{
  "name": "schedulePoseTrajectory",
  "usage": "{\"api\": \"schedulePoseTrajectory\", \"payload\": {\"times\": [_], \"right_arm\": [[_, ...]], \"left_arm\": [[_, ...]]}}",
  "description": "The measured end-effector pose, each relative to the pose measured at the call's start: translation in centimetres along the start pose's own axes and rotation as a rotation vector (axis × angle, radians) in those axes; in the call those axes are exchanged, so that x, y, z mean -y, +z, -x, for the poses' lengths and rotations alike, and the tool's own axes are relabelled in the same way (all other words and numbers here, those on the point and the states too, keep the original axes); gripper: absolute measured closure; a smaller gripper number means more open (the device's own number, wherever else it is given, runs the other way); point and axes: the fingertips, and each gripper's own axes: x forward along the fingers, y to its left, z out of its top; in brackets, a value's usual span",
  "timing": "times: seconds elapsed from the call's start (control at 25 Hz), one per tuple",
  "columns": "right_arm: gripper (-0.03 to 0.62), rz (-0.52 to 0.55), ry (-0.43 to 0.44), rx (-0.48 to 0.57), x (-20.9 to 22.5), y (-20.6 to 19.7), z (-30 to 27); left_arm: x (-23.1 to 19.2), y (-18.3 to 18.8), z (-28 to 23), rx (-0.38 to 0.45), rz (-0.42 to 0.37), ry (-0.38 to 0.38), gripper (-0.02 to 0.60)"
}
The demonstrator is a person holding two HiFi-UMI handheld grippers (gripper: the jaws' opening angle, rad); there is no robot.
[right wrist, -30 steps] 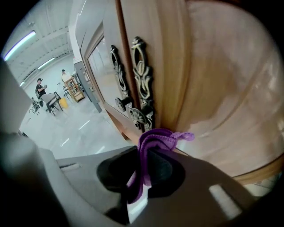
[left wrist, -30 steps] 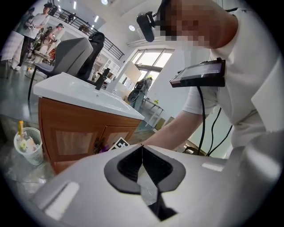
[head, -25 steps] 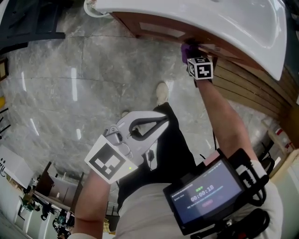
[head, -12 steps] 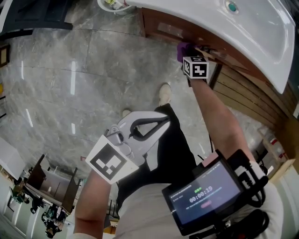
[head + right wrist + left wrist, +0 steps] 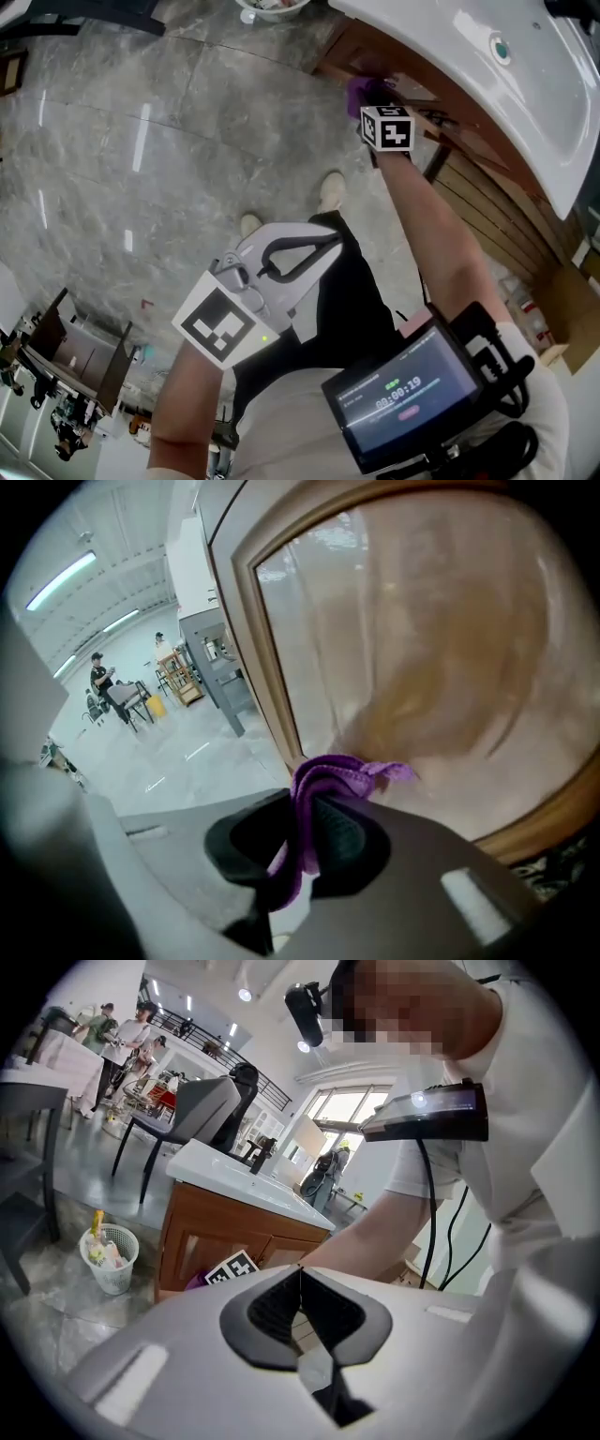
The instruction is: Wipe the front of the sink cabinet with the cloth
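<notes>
My right gripper [image 5: 370, 97] is shut on a purple cloth [image 5: 319, 778] and presses it against the wooden door panel [image 5: 422, 667] of the sink cabinet [image 5: 394, 70], just under the white basin [image 5: 487, 66]. In the head view the cloth [image 5: 361, 92] shows as a purple wad beyond the marker cube. My left gripper [image 5: 323, 246] hangs low near the person's leg, away from the cabinet, its jaws closed together with nothing between them. In the left gripper view the cabinet [image 5: 216, 1241] stands ahead, with the right marker cube in front of it.
Grey marble floor [image 5: 141, 141] spreads to the left. A white wastebasket [image 5: 111, 1258] stands beside the cabinet's left end. Slatted wood panelling [image 5: 497, 225] runs along the right. A screen device [image 5: 398, 398] is strapped to the right forearm. Chairs [image 5: 202, 1115] and people stand far off.
The right gripper with the cloth has slid left along the cabinet front. The view has swung, so the basin sits further right. The left gripper has stayed put.
</notes>
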Motion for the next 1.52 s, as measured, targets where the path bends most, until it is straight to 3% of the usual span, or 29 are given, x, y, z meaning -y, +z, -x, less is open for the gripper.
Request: {"api": "schedulePoseTrajectory", "payload": {"times": [0.4,0.8,1.08,1.28,1.52], "right_arm": [[0.539,0.068,0.091,0.032,-5.5,5.3,-3.3],[0.539,0.11,0.188,0.033,-9.6,7.4,-2.8],[0.539,0.185,0.229,0.054,-11.8,8.0,3.9],[0.539,0.26,0.279,0.073,-13.6,8.0,12.2],[0.539,0.271,0.253,0.141,-13.8,8.5,22.6]], "left_arm": [[-1.3,-0.6,3.2,0.041,0.028,0.085,0.577],[-0.7,0.1,6.0,0.087,0.037,0.133,0.577],[2.1,2.0,7.7,0.085,0.067,0.125,0.577],[5.3,4.3,9.0,0.079,0.02,0.121,0.577],[9.6,7.1,10.1,0.082,-0.012,0.071,0.578]]}}
